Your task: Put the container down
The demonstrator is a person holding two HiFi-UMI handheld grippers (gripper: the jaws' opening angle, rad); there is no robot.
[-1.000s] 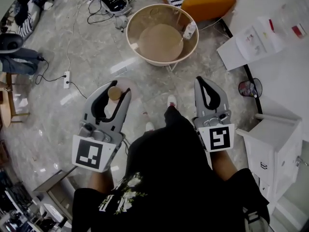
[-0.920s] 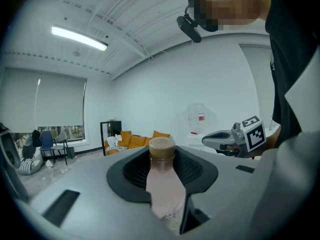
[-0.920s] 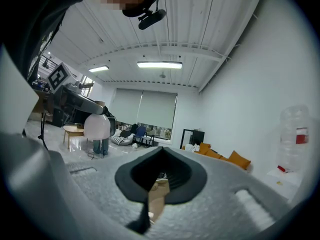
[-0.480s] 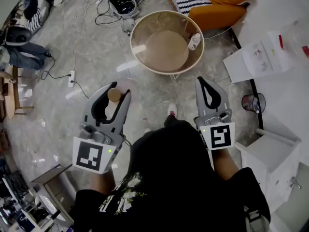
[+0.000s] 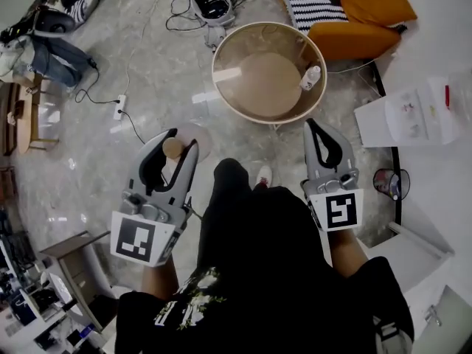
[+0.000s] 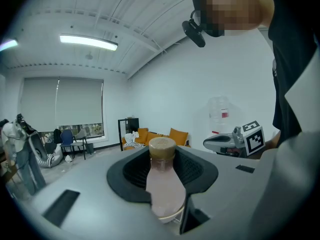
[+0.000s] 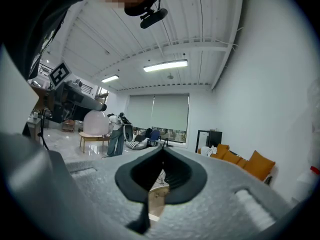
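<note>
- Round bench (image 5: 215, 71) is standing ahead on the floor, both tools well short of it.
- Left tool (image 5: 181, 140) is pointing forward, clamping the container.
- Right tool (image 5: 317, 126) is pointing forward, jaws together, empty.
- Container (image 6: 164, 184) is showing a pale pink bottle body and a tan cap, sitting upright between the left pads.

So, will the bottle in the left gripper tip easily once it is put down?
Possibly: the bottle looks tall and narrows toward its cap, so it may tip if nudged. Its round body would likely roll if it fell.
</note>
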